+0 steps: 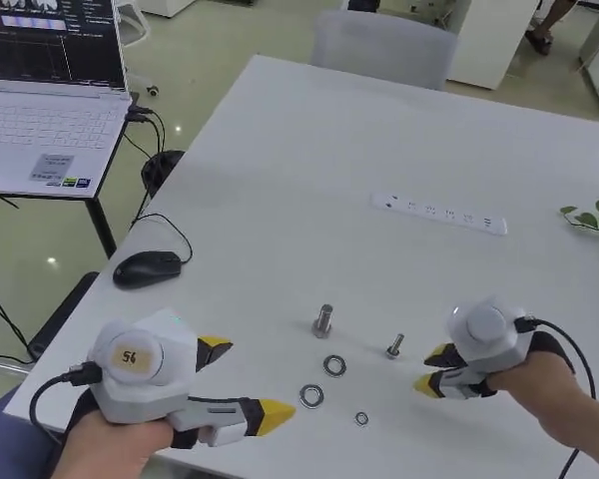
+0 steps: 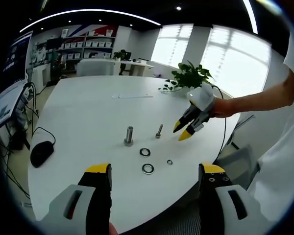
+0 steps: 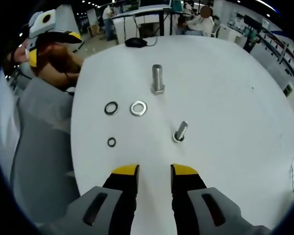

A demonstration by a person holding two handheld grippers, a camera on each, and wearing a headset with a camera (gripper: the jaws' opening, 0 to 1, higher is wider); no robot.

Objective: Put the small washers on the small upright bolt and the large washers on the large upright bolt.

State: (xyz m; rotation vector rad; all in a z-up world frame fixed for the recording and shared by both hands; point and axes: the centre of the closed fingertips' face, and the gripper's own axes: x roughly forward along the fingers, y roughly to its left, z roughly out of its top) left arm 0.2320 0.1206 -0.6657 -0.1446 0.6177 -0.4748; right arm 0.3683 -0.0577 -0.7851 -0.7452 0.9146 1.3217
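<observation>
My left tool (image 2: 156, 171) is held at the near edge of the white surface (image 1: 309, 170), its jaws spread wide with nothing between them. Straight ahead of those jaws lies the nearer large washer (image 2: 148, 169), and the farther large washer (image 2: 145, 152) is just past it. The small washer (image 2: 169, 161) sits a little to their right. Beyond the washers the large bolt (image 2: 129, 135) stands upright on its head, and the small bolt (image 2: 159, 130) stands to its right, the 2 well apart.

My right tool (image 3: 155, 171) has its jaws parted by a narrower gap and grips nothing. From its own view the small bolt is near, just ahead and slightly right of the jaws. The large bolt is farther ahead, and all 3 washers lie off to the left. Each washer rests flat on the surface, apart from both bolts.

A black mouse (image 1: 147, 267) lies beyond my left tool, and a white power strip (image 1: 439, 214) lies far beyond my right tool.
</observation>
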